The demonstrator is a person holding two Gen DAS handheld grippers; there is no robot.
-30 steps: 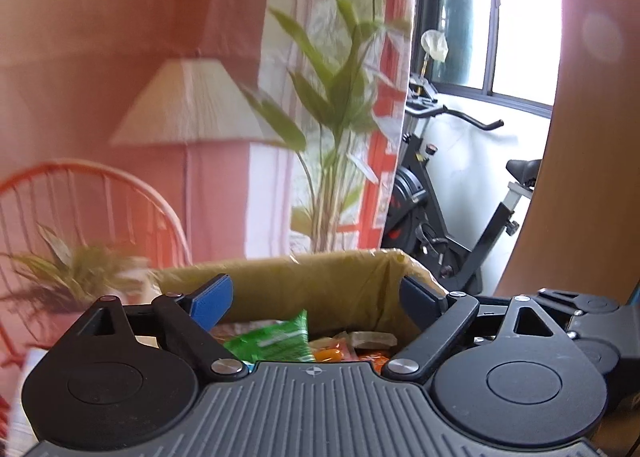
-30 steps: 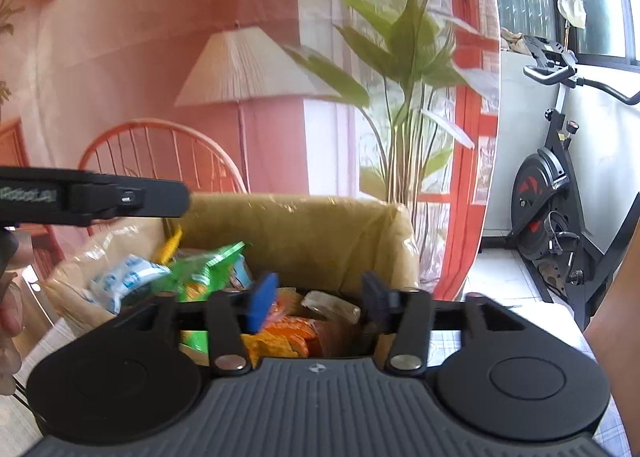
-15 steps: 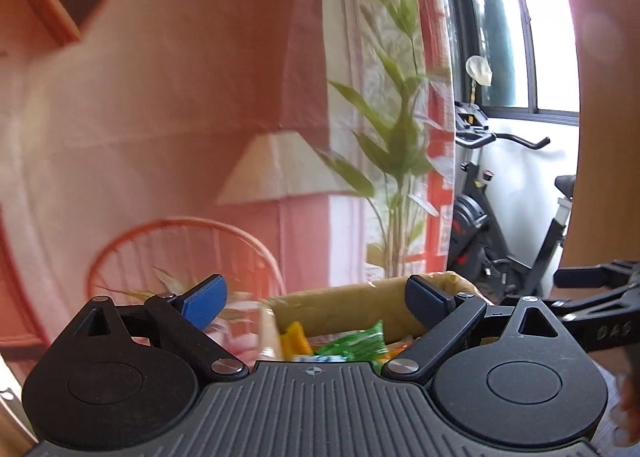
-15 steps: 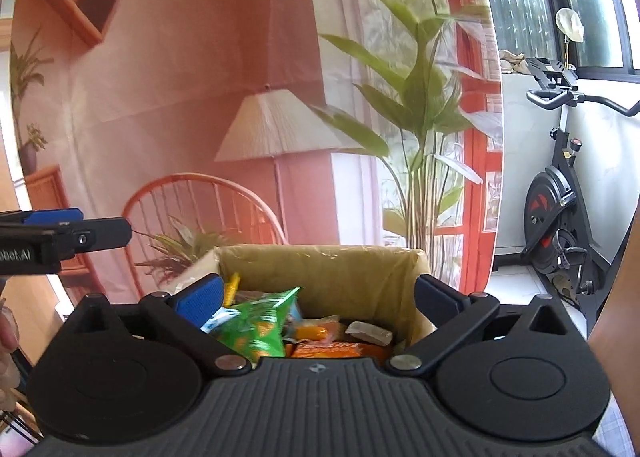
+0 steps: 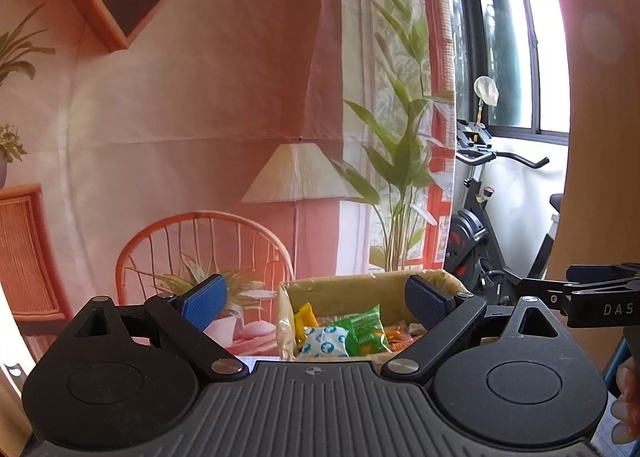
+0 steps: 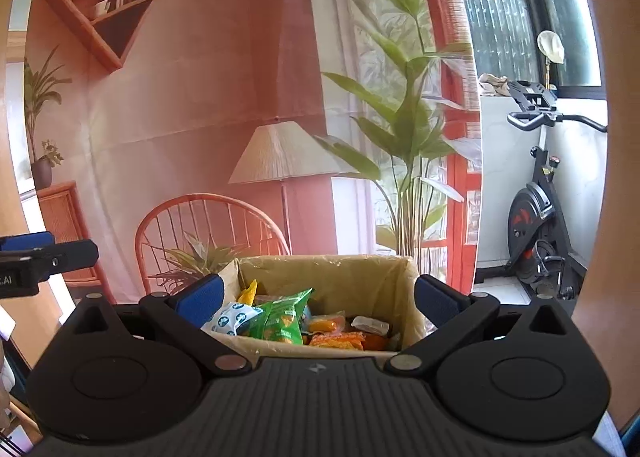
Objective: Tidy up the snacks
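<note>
Behind the work area hangs a printed pink backdrop [image 6: 208, 105] showing a lamp, a wicker chair and shelves, with a black exercise bike [image 6: 540, 217] off to the right by the window. Ahead of and below both grippers sits the open brown cardboard box lined with clear plastic [image 6: 400, 269], holding the snacks loosely piled: a green crinkled snack packet [image 6: 282, 317], a white pouch with blue round marks [image 6: 232, 317], a yellow wrapper [image 6: 249, 291] and orange packets [image 6: 340, 339]. The right gripper [image 6: 318, 301] has just been opening and now stands spread wide with nothing between its blue pads; the box merely shows through the gap. The left gripper [image 5: 316, 301] is likewise released and empty, its jaws framing the same box from further left. Judged from this, both tools are clear of the box, free for a fresh pick. The near wall of the box and its floor are cut off by the gripper bodies; the supporting surface is hidden, and packet labels are too small to read.
</note>
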